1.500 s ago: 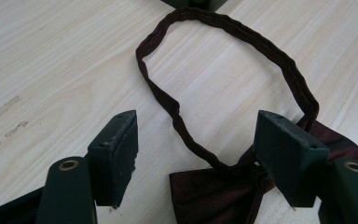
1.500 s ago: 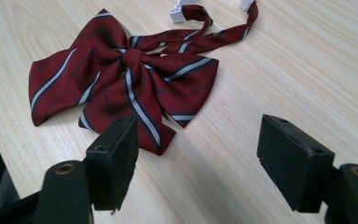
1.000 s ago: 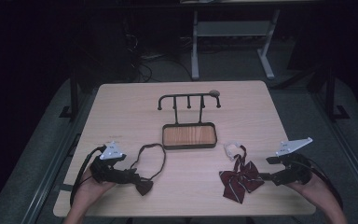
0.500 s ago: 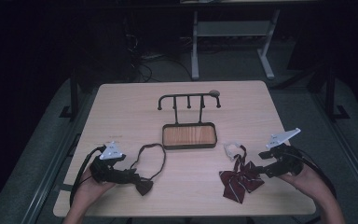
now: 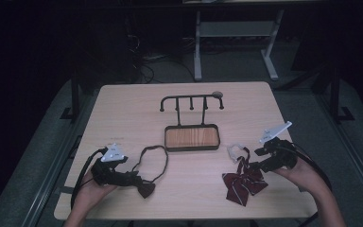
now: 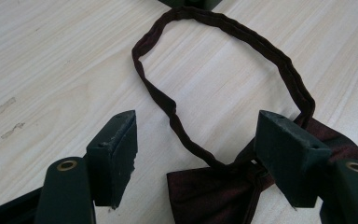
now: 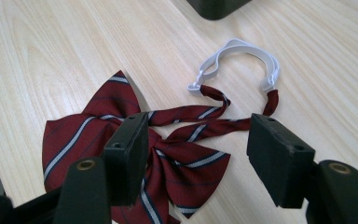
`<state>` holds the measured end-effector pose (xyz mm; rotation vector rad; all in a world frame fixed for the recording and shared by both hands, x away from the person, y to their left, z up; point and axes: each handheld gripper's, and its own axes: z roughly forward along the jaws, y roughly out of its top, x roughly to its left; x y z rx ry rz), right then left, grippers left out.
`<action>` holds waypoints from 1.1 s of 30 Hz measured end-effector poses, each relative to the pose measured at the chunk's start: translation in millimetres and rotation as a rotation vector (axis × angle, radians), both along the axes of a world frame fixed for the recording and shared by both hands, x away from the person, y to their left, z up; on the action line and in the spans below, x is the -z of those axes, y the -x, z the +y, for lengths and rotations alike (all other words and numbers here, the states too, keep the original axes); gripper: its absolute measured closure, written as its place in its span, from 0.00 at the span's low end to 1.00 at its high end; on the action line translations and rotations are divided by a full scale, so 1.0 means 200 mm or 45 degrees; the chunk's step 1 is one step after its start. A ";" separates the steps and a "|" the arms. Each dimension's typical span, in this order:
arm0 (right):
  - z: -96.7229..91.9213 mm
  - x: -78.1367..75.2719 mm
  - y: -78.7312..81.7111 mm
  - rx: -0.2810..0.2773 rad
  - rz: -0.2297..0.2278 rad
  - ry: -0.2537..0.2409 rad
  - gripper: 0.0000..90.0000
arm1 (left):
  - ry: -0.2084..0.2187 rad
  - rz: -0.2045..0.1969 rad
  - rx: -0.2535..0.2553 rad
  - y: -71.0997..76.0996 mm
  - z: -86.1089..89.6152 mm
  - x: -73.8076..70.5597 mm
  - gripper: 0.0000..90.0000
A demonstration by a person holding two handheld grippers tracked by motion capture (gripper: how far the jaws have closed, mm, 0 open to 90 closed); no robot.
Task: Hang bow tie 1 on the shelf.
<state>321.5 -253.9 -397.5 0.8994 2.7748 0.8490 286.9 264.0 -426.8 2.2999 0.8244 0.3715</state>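
R hand-held gripper (image 7: 193, 154) is held spread, jaws just narrowing, over striped bow tie (image 7: 121, 140), unpinched. L hand-held gripper (image 6: 196, 158) is held spread w/ dark bow tie (image 6: 214, 191) between jaws on table (image 5: 132, 113).

Pale wood-grain table (image 5: 123, 109), light beige with fine darker streaks and a few faint grey scuffs at its left side. Near left: a plain dark maroon bow tie (image 6: 209, 193) with a neck loop (image 6: 223, 28) of the same maroon, unpatterned. Near right: a deep red bow tie (image 7: 121, 140) crossed by diagonal stripes, pale grey-white edged with navy; its neck band is red with the same stripes and ends in a white elastic strap (image 7: 242, 49) with white clips. Centre: a black-rimmed tray (image 5: 192, 127) with an orange-brown wood-grain floor, and behind it a black hook rack (image 5: 191, 98). Both grippers' jaws are black.
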 end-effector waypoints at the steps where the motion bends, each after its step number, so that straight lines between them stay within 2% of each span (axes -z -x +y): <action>1: 0.00 0.00 0.00 0.000 0.000 0.000 0.43 | 0.004 0.001 -0.001 0.00 0.00 0.00 0.34; 7: 0.03 -0.01 -0.05 -0.007 0.022 0.028 0.44 | 0.011 0.001 -0.007 0.00 0.00 0.00 0.34; 15: 0.06 0.02 -0.12 -0.018 0.065 0.064 0.47 | 0.012 0.007 -0.007 0.00 0.00 0.00 0.34; 16: 0.06 0.02 -0.13 -0.025 0.058 0.069 0.47 | 0.011 0.006 -0.006 0.00 0.00 0.00 0.34; 24: 0.06 0.04 -0.19 -0.011 0.102 0.080 0.48 | 0.011 0.005 -0.004 0.00 0.00 0.00 0.34; 31: 0.10 0.04 -0.25 -0.029 0.102 0.113 0.49 | 0.018 0.001 -0.004 0.00 0.01 -0.01 0.34; 33: 0.10 0.05 -0.26 -0.026 0.119 0.098 0.49 | 0.020 0.002 -0.003 0.00 0.01 -0.01 0.34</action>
